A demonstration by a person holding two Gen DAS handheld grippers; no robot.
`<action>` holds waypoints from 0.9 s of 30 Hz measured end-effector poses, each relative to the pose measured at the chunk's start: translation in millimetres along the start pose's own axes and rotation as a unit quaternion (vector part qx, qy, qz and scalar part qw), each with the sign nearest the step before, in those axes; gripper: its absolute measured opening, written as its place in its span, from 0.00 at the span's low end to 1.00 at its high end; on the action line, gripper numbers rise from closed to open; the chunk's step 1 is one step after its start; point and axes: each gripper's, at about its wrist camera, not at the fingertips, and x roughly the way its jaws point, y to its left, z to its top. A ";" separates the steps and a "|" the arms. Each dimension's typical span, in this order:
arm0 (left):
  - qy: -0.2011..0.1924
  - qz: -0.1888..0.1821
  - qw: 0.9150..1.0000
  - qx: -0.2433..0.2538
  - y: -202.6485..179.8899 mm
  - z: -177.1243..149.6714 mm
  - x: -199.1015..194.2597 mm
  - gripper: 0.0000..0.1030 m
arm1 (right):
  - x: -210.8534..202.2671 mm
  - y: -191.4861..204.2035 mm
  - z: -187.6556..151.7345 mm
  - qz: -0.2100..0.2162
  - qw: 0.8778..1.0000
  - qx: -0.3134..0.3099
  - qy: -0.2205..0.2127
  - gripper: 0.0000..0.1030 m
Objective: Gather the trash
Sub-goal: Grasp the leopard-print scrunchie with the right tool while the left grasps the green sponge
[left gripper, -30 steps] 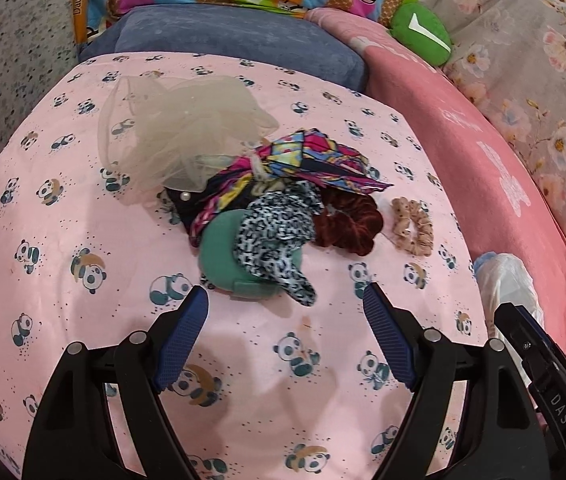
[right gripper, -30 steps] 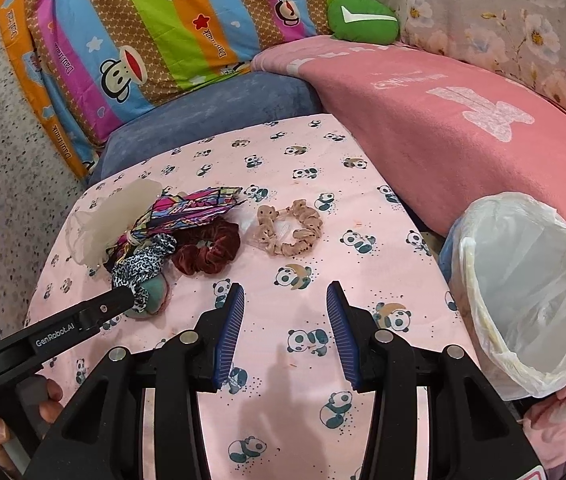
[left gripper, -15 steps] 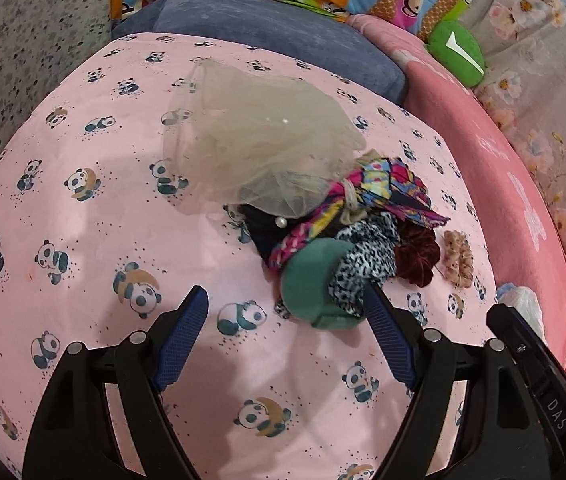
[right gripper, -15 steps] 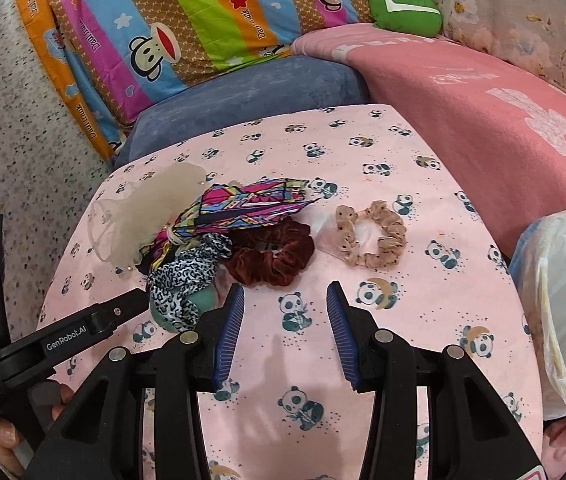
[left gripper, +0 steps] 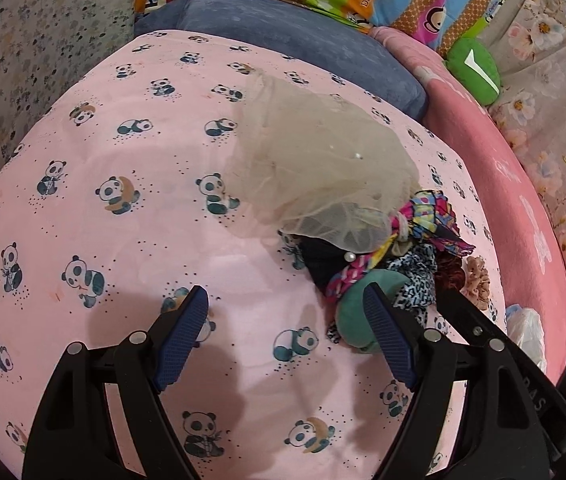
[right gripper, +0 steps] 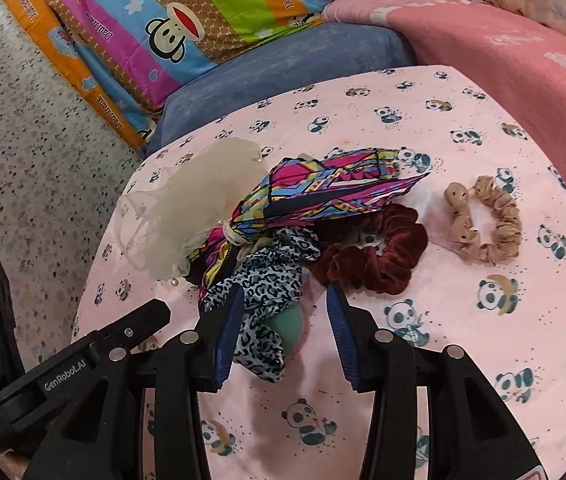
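1. Here, the right gripper (right gripper: 283,320) is seen half-open and empty, its jaws framing a leopard-print fabric scrunchie (right gripper: 263,280) draped over a teal rounded object (right gripper: 289,326).
2. Beyond lie a maroon velvet scrunchie (right gripper: 375,256), a beige ruffled scrunchie (right gripper: 483,220) and sheer tulle (right gripper: 187,208).
3. The left gripper (left gripper: 283,332) is held wide, empty.
4. Nothing appears collected yet.

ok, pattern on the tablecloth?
Pink tablecloth printed with small pandas; clearest in the left wrist view.
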 end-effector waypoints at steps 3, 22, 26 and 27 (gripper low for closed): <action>0.001 0.000 1.000 -0.002 3.2 -0.5 1.0 0.74 | 12.6 3.1 -1.1 0.011 1.000 0.004 0.013 0.36; 0.048 -0.067 0.995 0.052 -64.1 -30.2 30.8 0.73 | -37.0 -43.8 -33.3 -0.015 1.000 0.016 -0.003 0.03; 0.050 -0.069 0.995 0.057 -82.1 -31.3 38.5 0.73 | -46.5 -58.4 -38.9 -0.032 0.999 0.023 -0.008 0.03; 0.052 -0.068 0.995 0.057 -84.9 -31.0 40.8 0.74 | -48.6 -62.1 -39.2 -0.035 0.999 0.025 -0.010 0.03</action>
